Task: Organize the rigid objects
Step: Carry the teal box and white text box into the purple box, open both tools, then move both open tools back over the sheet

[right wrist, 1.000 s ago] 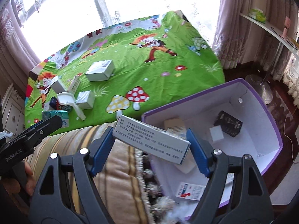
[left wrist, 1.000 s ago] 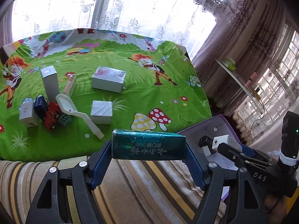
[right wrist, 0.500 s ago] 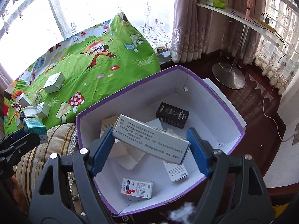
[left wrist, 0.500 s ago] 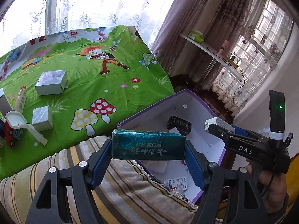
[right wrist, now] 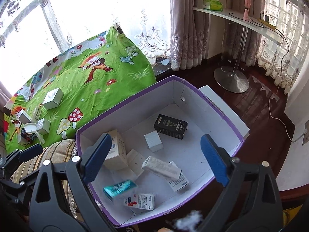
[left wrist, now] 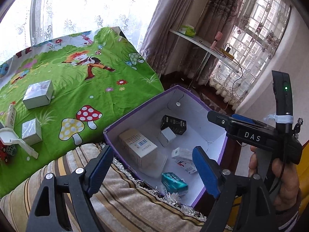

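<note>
1. Purple-rimmed cardboard box [right wrist: 222, 114], white inside, now fills the middle of both wrist views, where a second ago the green cartoon cloth [left wrist: 81, 89] did; both hands have swung across from the cloth to the box beside it.

2. Green cloth still carries several pieces: two silvery boxes [left wrist: 37, 94], a white scoop [left wrist: 11, 138] and a cluster of small items at the far left edge. By my reckoning the sorting is only partly done.

3. The left claw [left wrist: 152, 166] has just been opening, and nothing sits between its blue pads now. The teal box [left wrist: 174, 182] it carried lies on the box floor at the near wall, below and slightly to the right of the gap, well apart from the pads.

4. The right claw [right wrist: 156, 158] has likewise just been opening and is empty, its jaws wide apart. The long white printed carton [right wrist: 161, 167] it carried lies tilted among the other packs, straight below the gap and untouched by either pad.

5. The teal box [right wrist: 119, 188] shows from the right wrist too, slightly blurred, so it may not have settled yet.

6. Both drops look complete; the next move would likely be back toward the cloth for another pair.
</note>
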Demonstrator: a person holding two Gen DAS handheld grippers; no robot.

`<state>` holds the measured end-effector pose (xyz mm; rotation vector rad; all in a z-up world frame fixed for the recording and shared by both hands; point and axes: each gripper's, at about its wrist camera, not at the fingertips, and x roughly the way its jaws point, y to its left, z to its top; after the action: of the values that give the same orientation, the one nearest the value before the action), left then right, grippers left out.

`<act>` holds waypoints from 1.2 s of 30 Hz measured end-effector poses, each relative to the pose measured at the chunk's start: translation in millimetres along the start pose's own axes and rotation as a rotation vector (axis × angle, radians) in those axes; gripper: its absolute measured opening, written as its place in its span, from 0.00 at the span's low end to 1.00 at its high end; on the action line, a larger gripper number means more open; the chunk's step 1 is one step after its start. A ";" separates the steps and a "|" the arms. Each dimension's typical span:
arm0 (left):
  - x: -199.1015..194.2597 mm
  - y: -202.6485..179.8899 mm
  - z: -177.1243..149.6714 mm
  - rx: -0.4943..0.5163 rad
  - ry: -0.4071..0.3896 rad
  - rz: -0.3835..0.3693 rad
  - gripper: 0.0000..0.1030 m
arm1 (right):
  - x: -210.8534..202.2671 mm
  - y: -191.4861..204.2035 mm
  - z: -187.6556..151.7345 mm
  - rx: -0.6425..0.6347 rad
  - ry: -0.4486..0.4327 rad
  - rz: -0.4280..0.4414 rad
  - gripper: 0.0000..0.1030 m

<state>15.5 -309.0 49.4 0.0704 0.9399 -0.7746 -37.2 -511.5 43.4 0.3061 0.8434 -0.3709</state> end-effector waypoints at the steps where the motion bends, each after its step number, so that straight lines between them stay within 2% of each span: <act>1: -1.9 1.3 0.2 -0.005 -0.007 0.005 0.83 | -2.1 -0.1 1.4 0.003 -0.012 -0.006 0.93; 5: -7.5 7.8 0.0 -0.020 -0.032 0.008 0.83 | -10.7 3.6 6.5 0.015 -0.047 -0.001 0.94; 8: -14.2 13.9 -0.3 -0.023 -0.052 0.014 0.83 | -14.4 12.9 9.5 -0.010 -0.075 -0.064 0.96; 15: -35.5 44.1 -0.9 -0.037 -0.104 0.100 0.83 | -20.2 46.9 9.4 -0.140 -0.094 -0.037 0.96; 21: -58.7 80.3 -7.5 -0.094 -0.158 0.154 0.83 | -21.9 67.9 8.0 -0.140 -0.082 0.082 0.96; 27: -79.7 120.4 -17.0 -0.175 -0.185 0.206 0.83 | -16.8 89.3 6.8 -0.171 -0.048 0.125 0.96; 31: -91.6 151.6 -27.2 -0.249 -0.187 0.242 0.83 | -11.9 104.1 5.0 -0.190 -0.017 0.184 0.96; 36: -110.3 188.2 -43.2 -0.324 -0.198 0.292 0.83 | -7.2 131.2 3.8 -0.239 0.000 0.201 0.96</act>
<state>64.8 -92.3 55.3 -0.1477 0.8326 -0.3457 18.0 -394.4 66.5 0.1663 0.8396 -0.0812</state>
